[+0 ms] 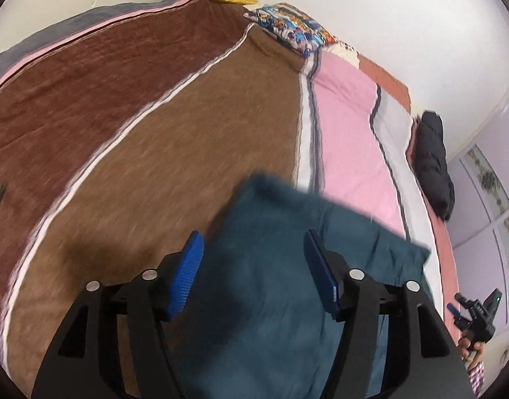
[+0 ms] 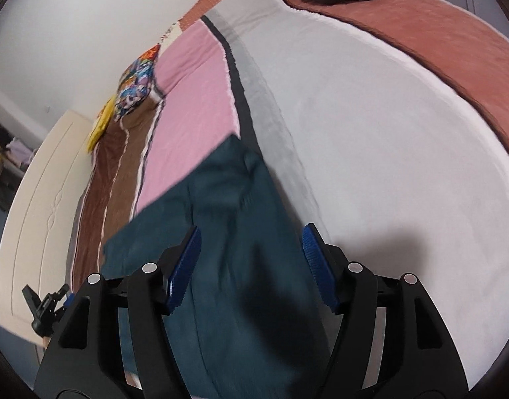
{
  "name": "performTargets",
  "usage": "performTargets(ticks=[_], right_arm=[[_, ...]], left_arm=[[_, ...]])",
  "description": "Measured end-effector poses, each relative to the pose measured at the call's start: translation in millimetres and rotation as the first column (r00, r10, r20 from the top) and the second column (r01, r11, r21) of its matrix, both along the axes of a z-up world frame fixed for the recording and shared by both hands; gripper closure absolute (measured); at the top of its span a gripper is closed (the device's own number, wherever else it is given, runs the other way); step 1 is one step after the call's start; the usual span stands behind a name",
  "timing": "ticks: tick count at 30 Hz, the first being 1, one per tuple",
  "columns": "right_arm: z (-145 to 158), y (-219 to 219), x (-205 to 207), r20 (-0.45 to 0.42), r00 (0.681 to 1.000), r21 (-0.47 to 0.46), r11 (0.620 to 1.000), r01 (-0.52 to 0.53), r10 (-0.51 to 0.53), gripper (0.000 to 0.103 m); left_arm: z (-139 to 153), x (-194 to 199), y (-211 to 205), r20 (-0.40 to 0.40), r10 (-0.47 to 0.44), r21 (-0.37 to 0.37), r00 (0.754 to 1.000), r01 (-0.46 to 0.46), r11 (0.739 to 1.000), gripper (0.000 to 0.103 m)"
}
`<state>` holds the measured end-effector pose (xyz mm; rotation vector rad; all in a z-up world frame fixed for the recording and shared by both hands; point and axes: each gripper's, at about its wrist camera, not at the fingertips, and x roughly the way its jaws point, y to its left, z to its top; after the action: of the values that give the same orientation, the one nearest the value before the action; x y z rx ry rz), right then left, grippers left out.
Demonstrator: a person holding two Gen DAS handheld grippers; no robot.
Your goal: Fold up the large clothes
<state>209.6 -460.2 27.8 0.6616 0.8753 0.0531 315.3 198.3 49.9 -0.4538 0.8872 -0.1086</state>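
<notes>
teal garment (image 1: 271, 266) is seen lying on striped bedspread (image 1: 154, 116), lower centre of both views. left gripper (image 1: 253, 272) and right gripper (image 2: 251, 269) are held above it, jaws spread wide, nothing gripped. black jacket (image 1: 432, 163) is seen at right edge.

Lighting: even, soft indoor, fairly bright; white walls w/o glare.
Shadows: soft dark patch on brown bedspread (image 1: 98, 249) left of left gripper (image 1: 254, 266); another on white blanket (image 2: 397, 242) beside right gripper (image 2: 251, 262).
Blur: motion smear on teal garment (image 1: 271, 299) edges, bedspread weave.
Distortion: strong fisheye bowing; black vignette at corners, both views.
</notes>
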Motion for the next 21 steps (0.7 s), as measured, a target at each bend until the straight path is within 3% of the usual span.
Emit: performTargets(ticks=[3, 10, 15, 21], right_arm=[[-1.4, 3.9, -53.3, 0.027, 1.000, -0.008, 1.000, 0.009, -0.009, 0.037], [-36.0, 18.0, -138.4, -0.013, 0.999, 0.196, 0.979, 0.049, -0.048, 0.036], [-55.0, 38.1, -141.7, -0.066, 0.997, 0.250, 0.967, 0.046, -0.030, 0.029], [-62.0, 56.9, -123.6, -0.065, 0.996, 0.262, 0.963, 0.067, -0.052, 0.027]], left_arm=[[-5.1, -49.8, 5.6, -0.012, -0.001, -0.020, 1.000, 0.000, 1.000, 0.035], [-45.0, -119.5, 12.4, -0.084, 0.081, -0.225, 0.993, -0.098, 0.969, 0.031], [-70.4, -124.0, -5.6, -0.119, 0.079, -0.322, 0.990, -0.113, 0.940, 0.030], [-95.3, -103.2, -20.0, -0.172, 0.128, -0.302, 0.977, -0.176, 0.937, 0.027]])
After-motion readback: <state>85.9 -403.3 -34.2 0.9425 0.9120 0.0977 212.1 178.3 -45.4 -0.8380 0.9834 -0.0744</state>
